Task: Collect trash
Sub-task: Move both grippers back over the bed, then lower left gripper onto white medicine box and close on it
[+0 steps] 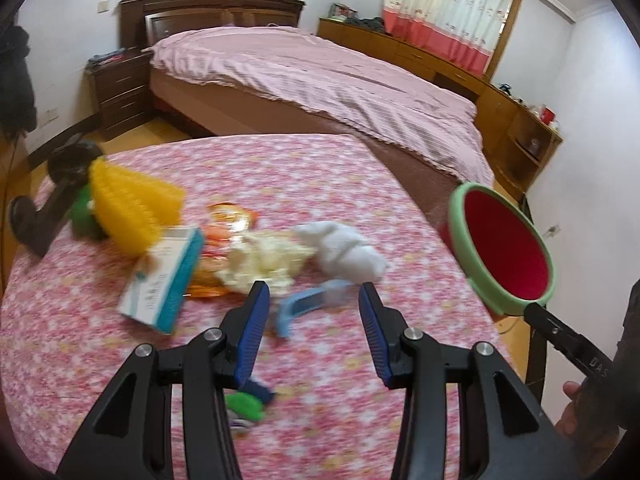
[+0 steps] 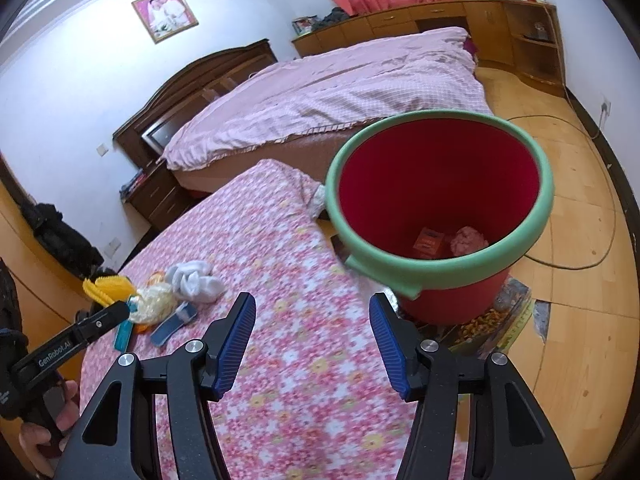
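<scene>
Trash lies on the pink floral tablecloth (image 1: 328, 184): a white-and-teal box (image 1: 164, 276), an orange wrapper (image 1: 230, 220), a crumpled yellowish wad (image 1: 264, 260), a white crumpled wad (image 1: 344, 248) and a small blue plastic piece (image 1: 308, 304). My left gripper (image 1: 313, 286) hovers just short of the blue piece, open, with nothing between its blue pads. A red bucket with a green rim (image 2: 440, 128) stands beside the table's right edge, an orange box (image 2: 430, 242) and a pinkish wad (image 2: 468, 240) inside. My right gripper (image 2: 313, 298) is open and empty, its right fingertip close to the rim.
A yellow ridged thing (image 1: 132, 204) and a green thing (image 1: 82, 216) lie at the table's far left beside a dark stand (image 1: 52, 204). A green scrap (image 1: 244, 402) lies under my left fingers. A pink-covered bed (image 1: 320, 80) stands beyond. A cable (image 2: 600, 208) runs over the wooden floor.
</scene>
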`<state>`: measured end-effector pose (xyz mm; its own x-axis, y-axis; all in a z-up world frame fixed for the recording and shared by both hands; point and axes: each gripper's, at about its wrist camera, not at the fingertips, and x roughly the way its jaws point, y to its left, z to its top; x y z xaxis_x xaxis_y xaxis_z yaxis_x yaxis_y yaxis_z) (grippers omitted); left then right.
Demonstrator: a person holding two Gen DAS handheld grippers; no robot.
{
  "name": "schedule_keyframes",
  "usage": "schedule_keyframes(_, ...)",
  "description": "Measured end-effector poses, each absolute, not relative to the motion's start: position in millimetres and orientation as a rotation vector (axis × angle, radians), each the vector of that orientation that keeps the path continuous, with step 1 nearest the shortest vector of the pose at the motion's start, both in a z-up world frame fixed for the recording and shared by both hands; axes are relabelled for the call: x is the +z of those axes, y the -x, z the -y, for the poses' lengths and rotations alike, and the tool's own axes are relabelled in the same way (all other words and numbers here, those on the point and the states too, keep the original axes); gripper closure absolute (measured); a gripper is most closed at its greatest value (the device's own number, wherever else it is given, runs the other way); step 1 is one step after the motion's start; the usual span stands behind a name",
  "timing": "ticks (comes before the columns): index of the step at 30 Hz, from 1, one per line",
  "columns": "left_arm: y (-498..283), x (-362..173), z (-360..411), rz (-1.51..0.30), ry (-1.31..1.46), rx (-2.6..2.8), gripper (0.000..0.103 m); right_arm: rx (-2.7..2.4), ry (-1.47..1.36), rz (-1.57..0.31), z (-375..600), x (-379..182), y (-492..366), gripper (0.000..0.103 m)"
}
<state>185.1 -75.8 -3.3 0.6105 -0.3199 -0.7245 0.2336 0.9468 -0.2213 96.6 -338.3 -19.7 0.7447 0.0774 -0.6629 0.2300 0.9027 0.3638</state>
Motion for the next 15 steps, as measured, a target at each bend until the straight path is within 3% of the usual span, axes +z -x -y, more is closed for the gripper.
schedule_keyframes(7, -196.2, -15.6, 36.3, -0.872, 0.099, -0.238, 0.056, -0.066, -0.427, -0.763, 315.8, -26.8, -105.7, 0.036)
schedule_keyframes(9, -199.5, -20.1, 26.4, -0.872, 0.098, -0.219, 0.049, -0.061, -0.417, -0.769, 310.6, -27.9, -107.8, 0.036)
schedule_keyframes(15, -215.8, -36.3, 3.7, -0.904, 0.081, -0.158, 0.042, -0.05, -0.396, -0.802, 294.3, -35.2, -114.6, 0.036)
